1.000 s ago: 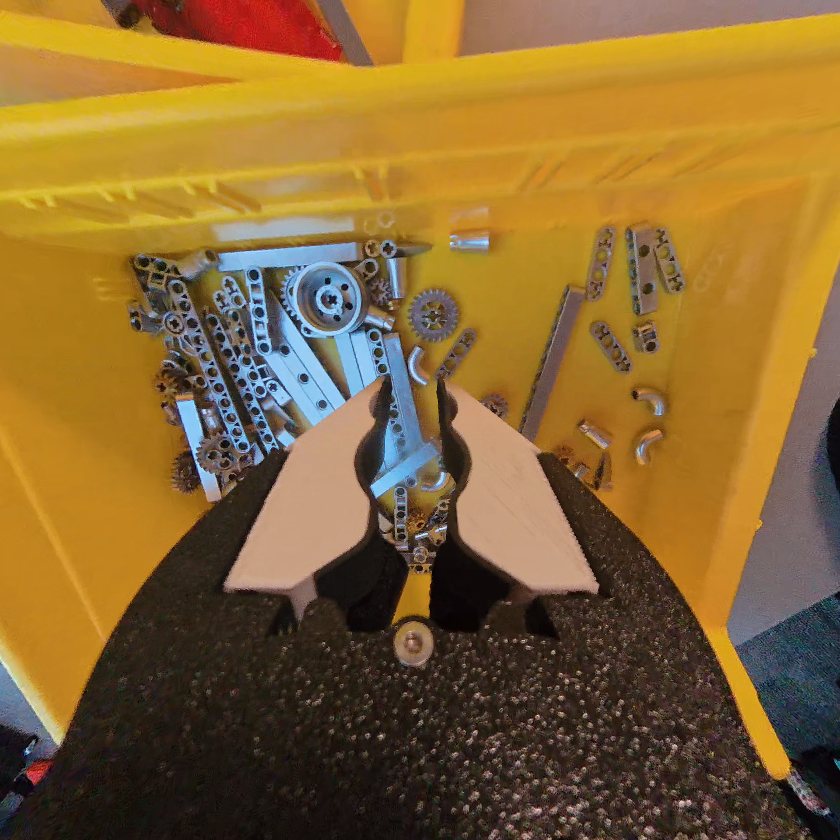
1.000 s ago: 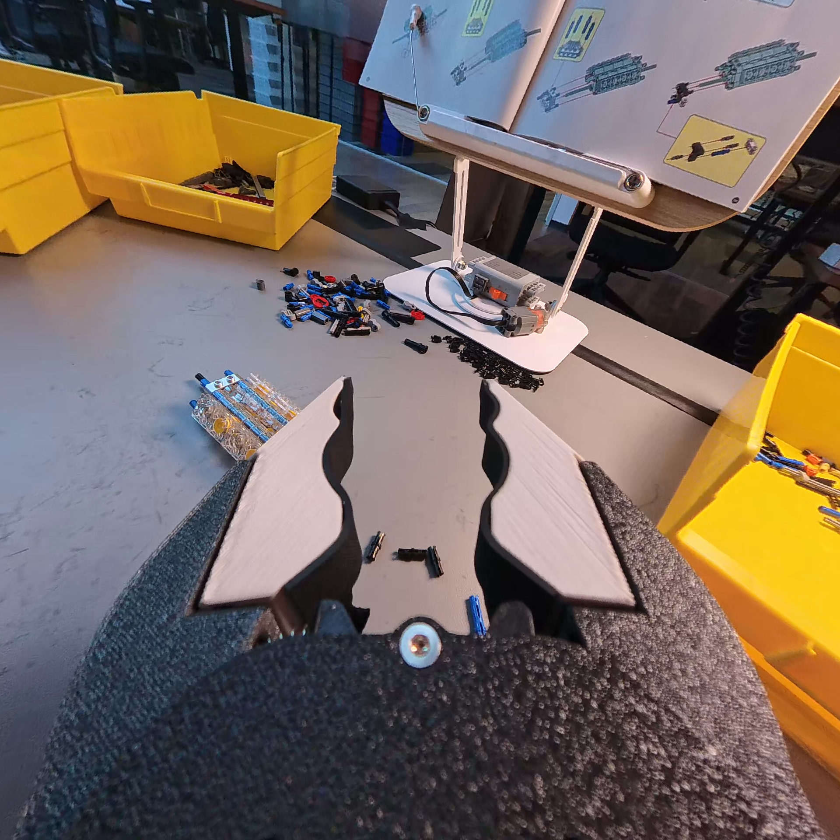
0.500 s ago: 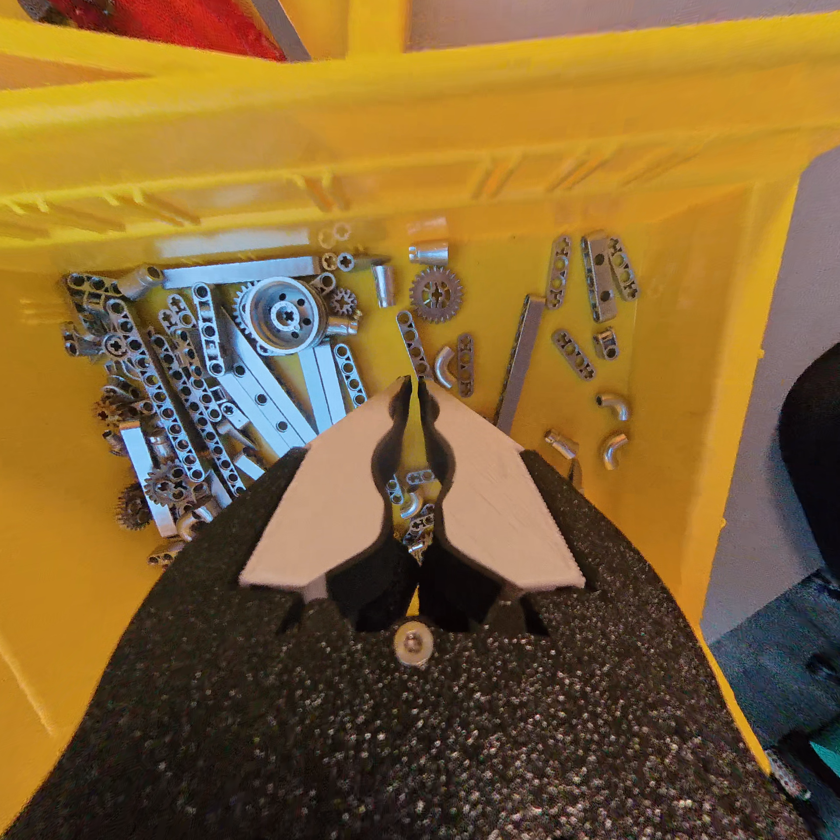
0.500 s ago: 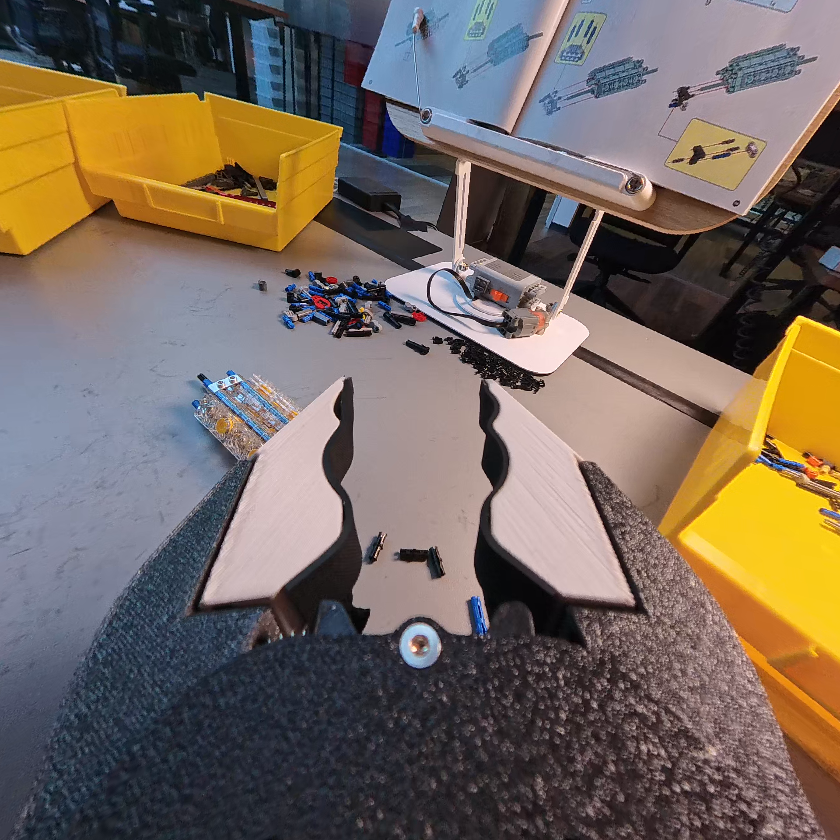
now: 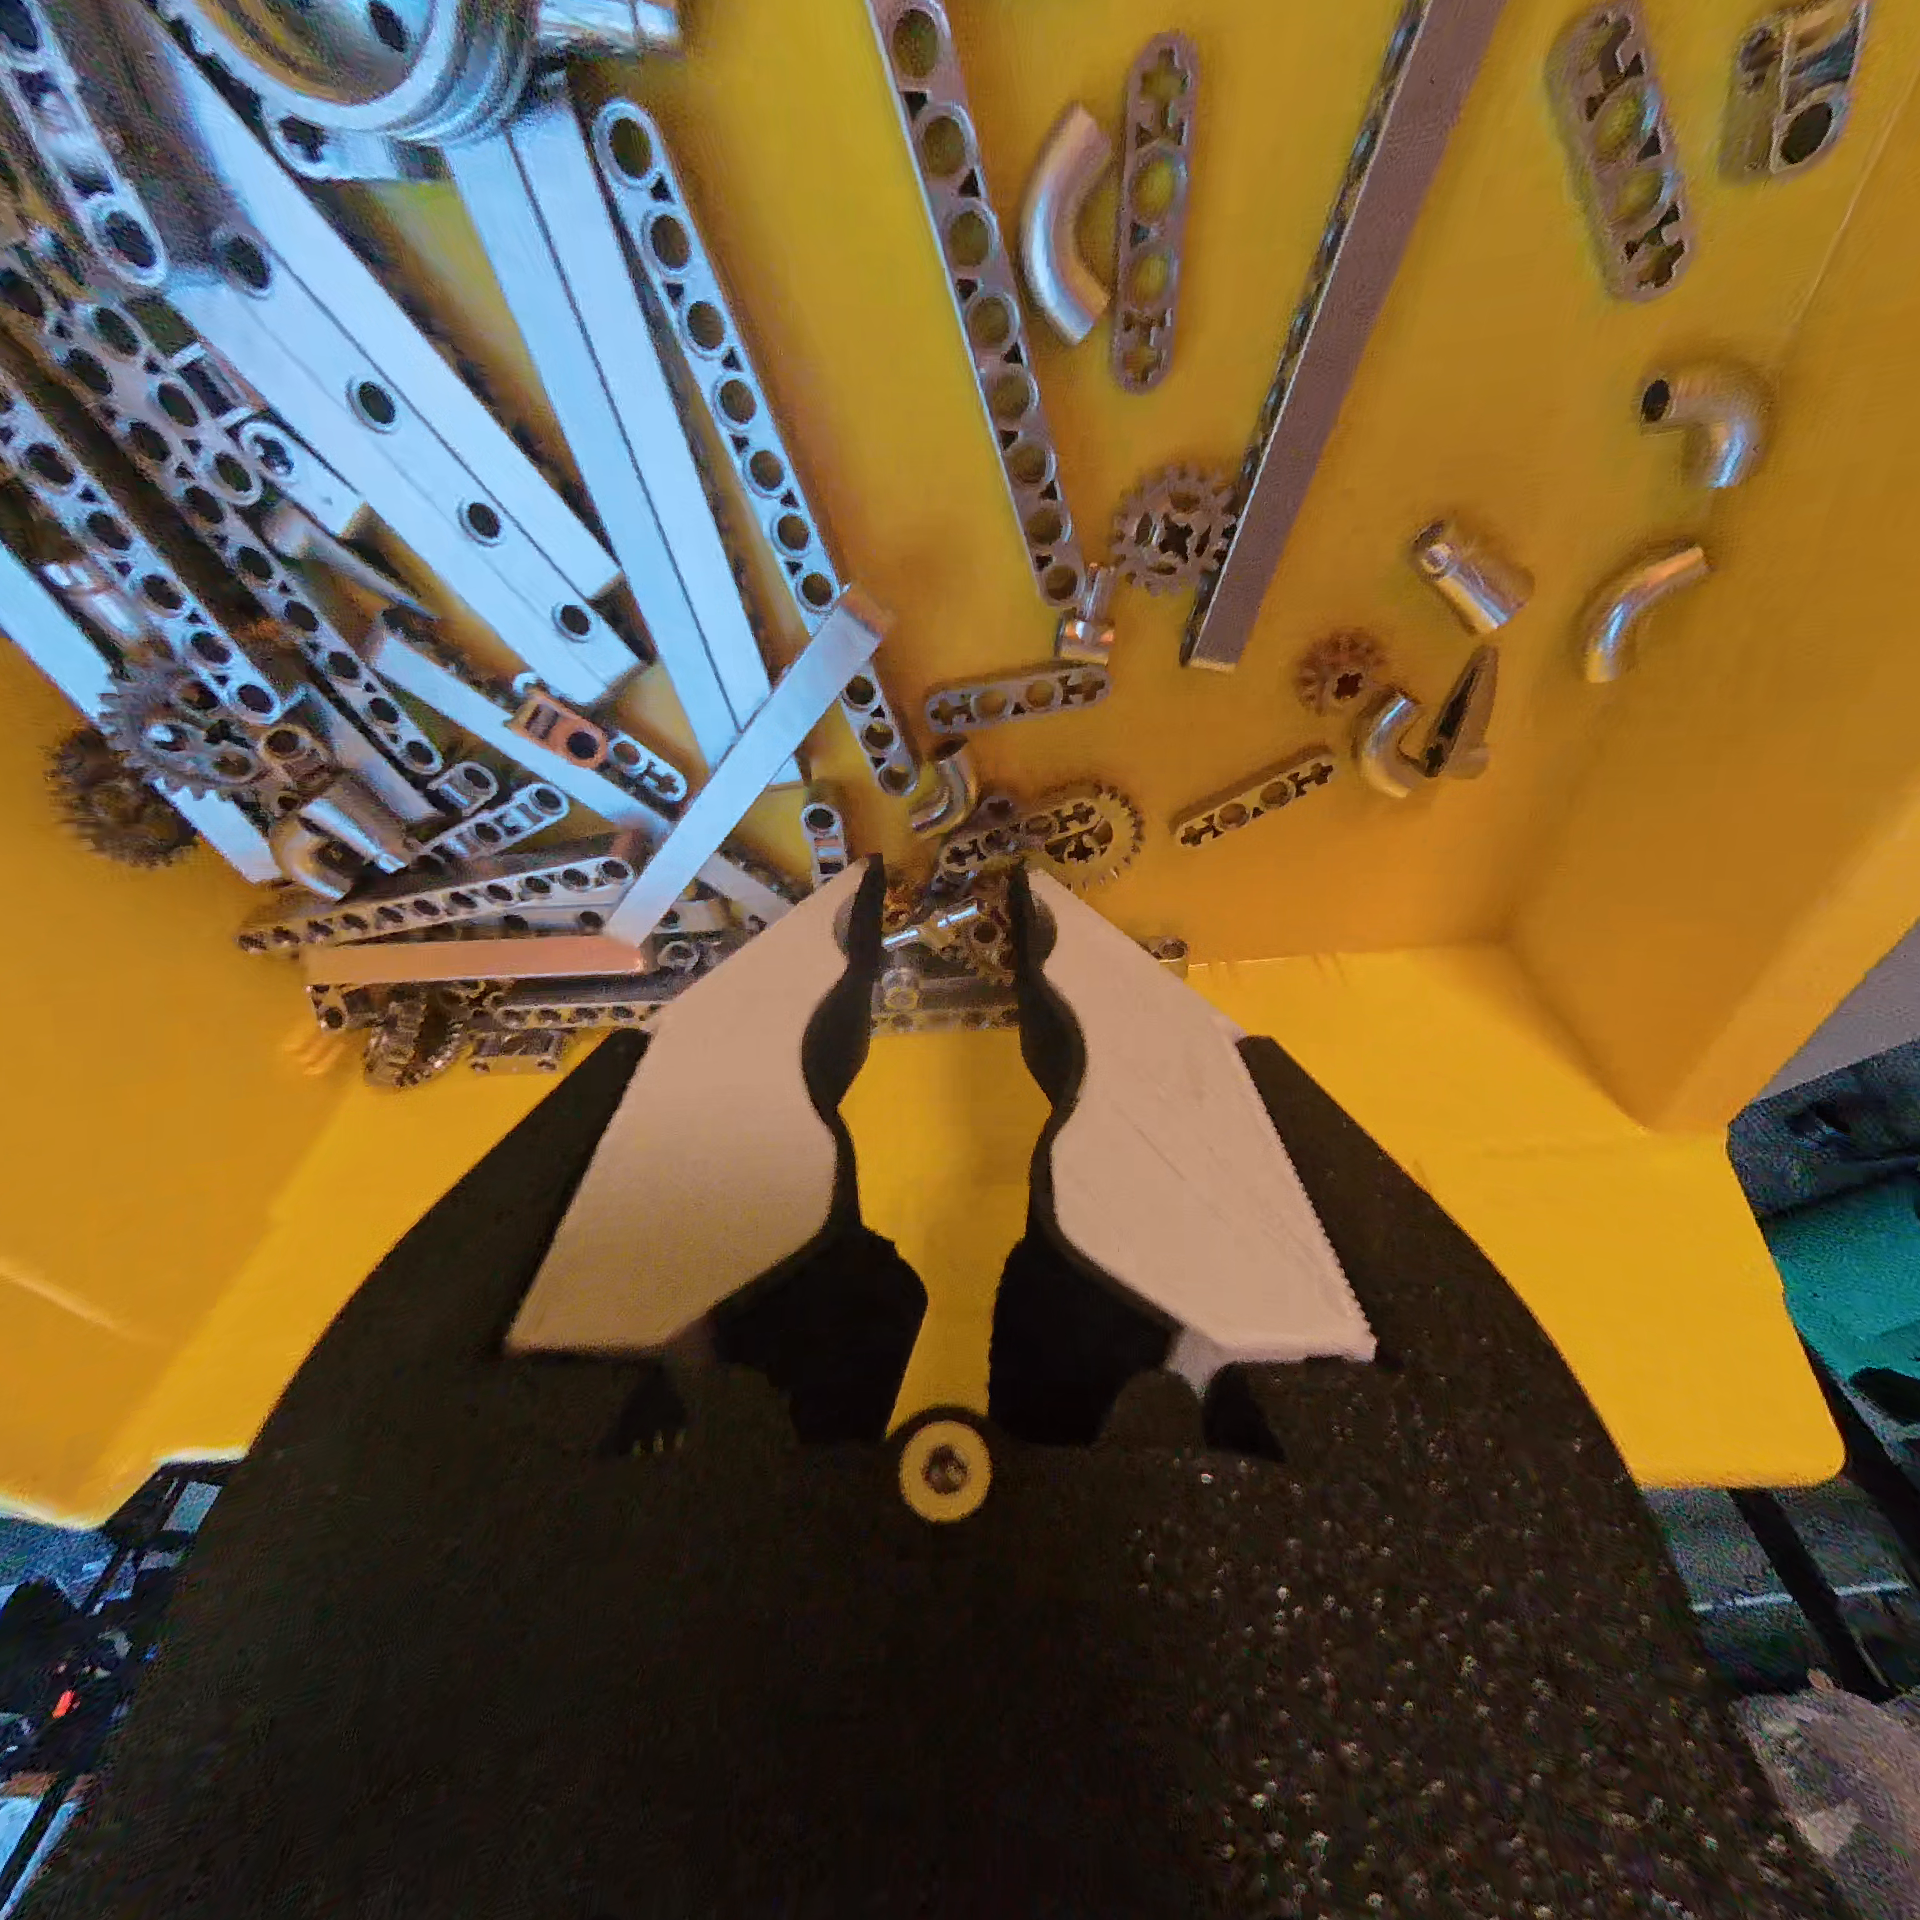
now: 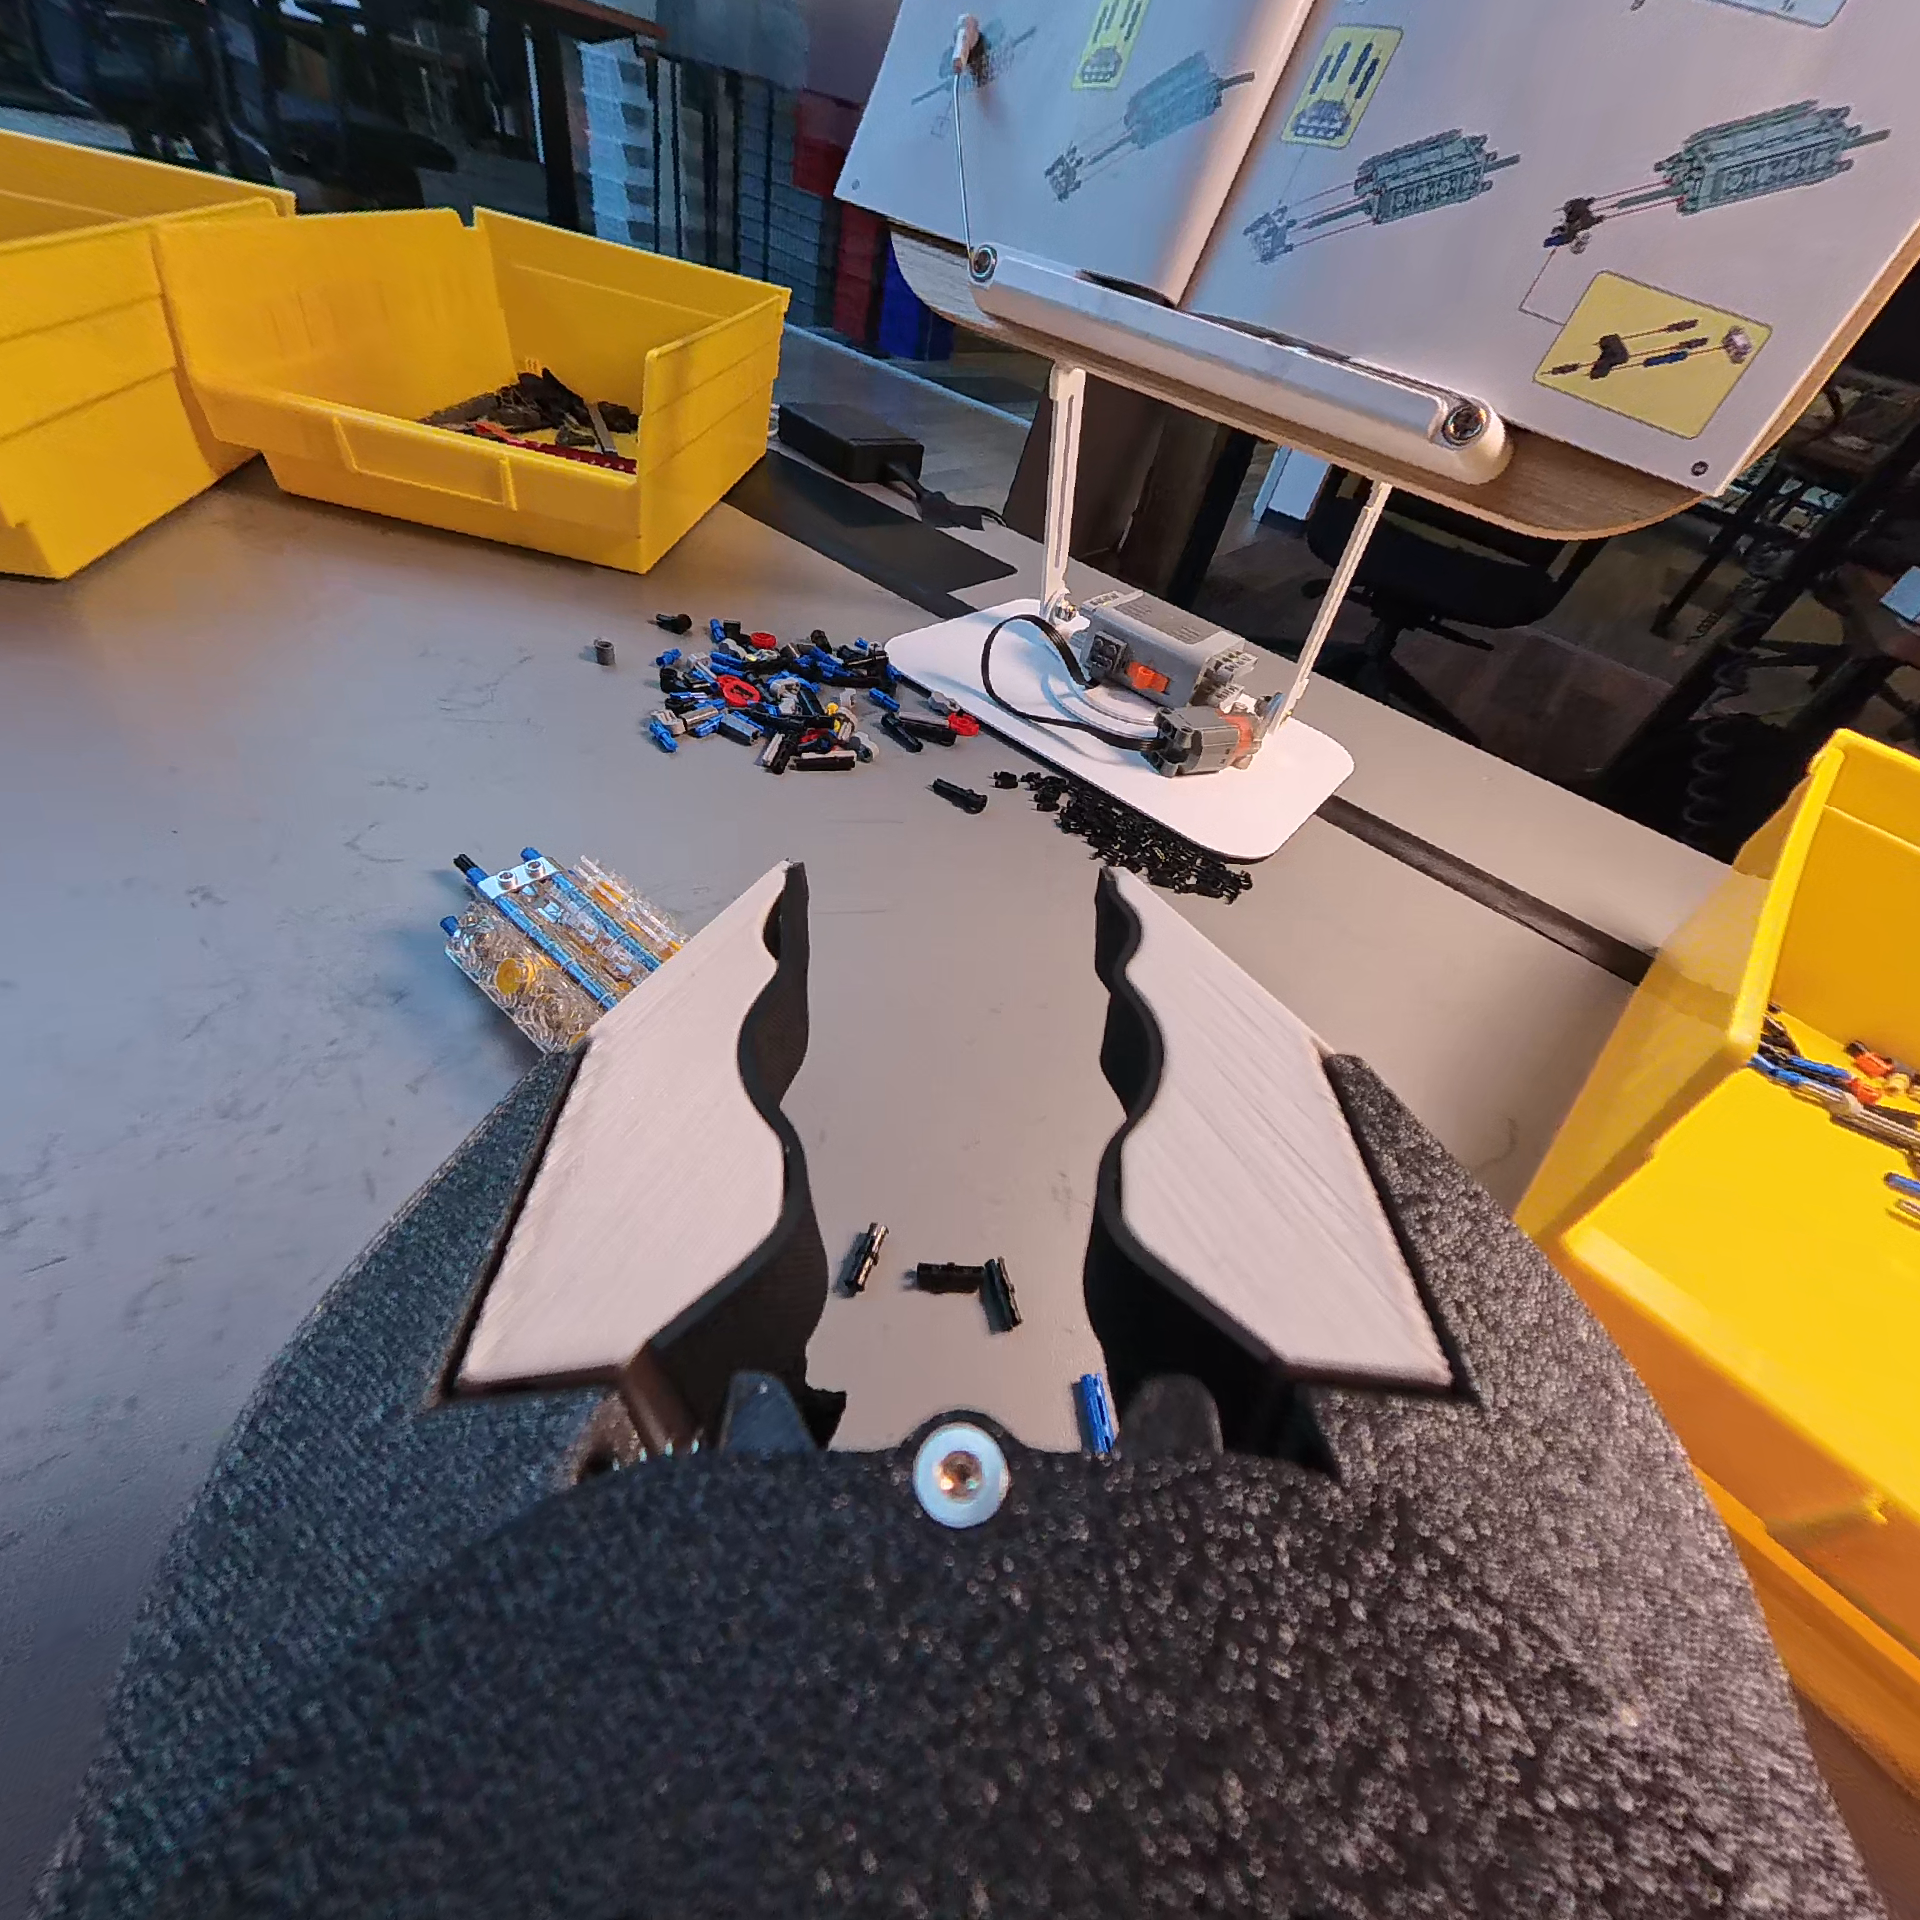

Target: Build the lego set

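My left gripper [image 5: 942,883] is low inside a yellow bin [image 5: 1662,831], jaws a little apart. Its tips sit over a small grey pin [image 5: 935,920] and a tangle of little grey parts, next to a grey gear [image 5: 1081,826]. I cannot see it gripping anything. A heap of grey beams [image 5: 416,520] lies to the left, and a long holed beam [image 5: 987,312] lies ahead. My right gripper [image 6: 951,883] is open and empty above a grey table [image 6: 260,727]. Three black pins [image 6: 951,1276] lie on the table between its fingers, and a blue pin [image 6: 1091,1411] lies near its base.
On the table are a clear block with blue axles [image 6: 561,935], a pile of coloured pins [image 6: 779,707], black pins [image 6: 1143,842], and a white stand base [image 6: 1288,790] with a battery box [image 6: 1153,644]. An instruction booklet [image 6: 1455,156] is above. Yellow bins stand far left [image 6: 468,343] and right [image 6: 1714,1299]. Spacing between my two grippers at the tips: around 60 cm.
My left gripper has dropped much closer to the bin floor and toward its near wall. Its jaws went from nearly shut to a little apart. The right gripper has barely moved.
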`<move>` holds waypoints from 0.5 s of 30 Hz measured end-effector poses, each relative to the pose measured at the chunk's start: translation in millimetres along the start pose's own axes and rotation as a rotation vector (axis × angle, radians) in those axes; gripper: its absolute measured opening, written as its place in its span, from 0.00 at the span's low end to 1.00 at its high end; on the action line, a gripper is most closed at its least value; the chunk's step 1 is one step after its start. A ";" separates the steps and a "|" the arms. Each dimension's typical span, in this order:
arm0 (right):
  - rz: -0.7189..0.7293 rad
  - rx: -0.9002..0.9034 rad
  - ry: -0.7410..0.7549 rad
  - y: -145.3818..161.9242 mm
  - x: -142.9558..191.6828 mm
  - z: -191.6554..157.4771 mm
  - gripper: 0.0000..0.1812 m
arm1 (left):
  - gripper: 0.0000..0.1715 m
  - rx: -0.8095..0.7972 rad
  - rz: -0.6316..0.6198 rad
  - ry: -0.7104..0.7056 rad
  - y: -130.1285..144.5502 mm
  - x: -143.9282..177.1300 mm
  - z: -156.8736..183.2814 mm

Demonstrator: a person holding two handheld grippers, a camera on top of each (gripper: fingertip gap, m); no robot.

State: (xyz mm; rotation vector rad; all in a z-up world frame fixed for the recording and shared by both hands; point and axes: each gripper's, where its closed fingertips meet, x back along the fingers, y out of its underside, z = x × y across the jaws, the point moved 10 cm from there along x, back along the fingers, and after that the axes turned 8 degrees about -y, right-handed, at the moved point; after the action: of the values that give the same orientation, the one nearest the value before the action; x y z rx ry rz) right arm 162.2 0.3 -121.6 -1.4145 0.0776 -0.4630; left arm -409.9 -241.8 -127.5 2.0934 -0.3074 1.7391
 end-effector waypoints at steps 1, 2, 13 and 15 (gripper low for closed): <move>0.000 0.001 -0.001 0.0 -0.1 -0.1 0.30 | 0.12 -0.017 -0.005 0.019 -3.3 -3.8 3.8; 0.000 0.002 -0.001 -0.1 0.0 -0.1 0.30 | 0.06 -0.035 -0.002 0.049 -7.0 -6.2 7.8; 0.014 -0.008 0.002 -0.2 2.9 0.4 0.30 | 0.13 0.035 0.045 -0.040 -3.9 22.0 -21.2; 0.012 -0.007 0.000 -0.1 2.6 0.4 0.30 | 0.14 0.034 -0.070 -0.032 4.5 14.4 -22.5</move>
State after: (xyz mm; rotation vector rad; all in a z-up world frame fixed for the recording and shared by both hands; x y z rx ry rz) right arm 164.6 -0.3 -120.8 -1.4204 0.0884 -0.4531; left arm -428.8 -234.8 -109.4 2.1320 -0.2126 1.6833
